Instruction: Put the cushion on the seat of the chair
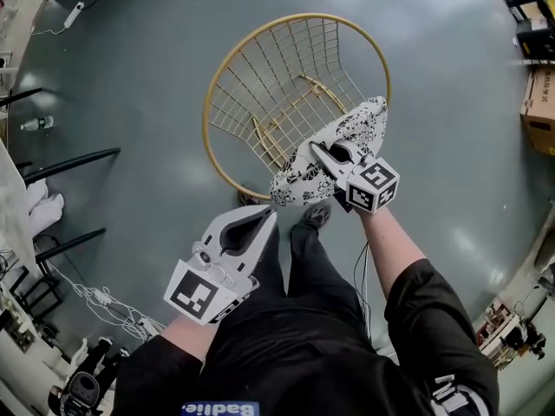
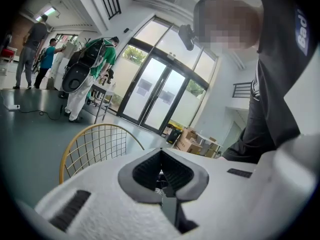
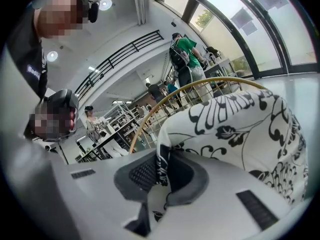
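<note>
A round gold wire chair (image 1: 299,16) stands on the grey floor straight ahead, and its mesh seat is bare. The white cushion with a black flower print (image 1: 347,133) hangs over the chair's near right rim. My right gripper (image 1: 316,150) is shut on the cushion's edge. In the right gripper view a fold of the cushion (image 3: 240,129) is pinched in my right gripper (image 3: 162,156), with the chair rim (image 3: 200,86) behind it. My left gripper (image 1: 264,219) is shut and holds nothing, just short of the chair's front rim. The left gripper view shows my left gripper (image 2: 161,156) and the chair back (image 2: 92,144) beyond.
Cardboard boxes (image 1: 538,107) stand at the right edge. Black metal legs (image 1: 69,159), a bottle (image 1: 35,122) and loose cables (image 1: 95,306) lie to the left. My shoe (image 1: 316,215) is at the chair's front. People (image 2: 47,59) and glass doors (image 2: 160,99) are farther off.
</note>
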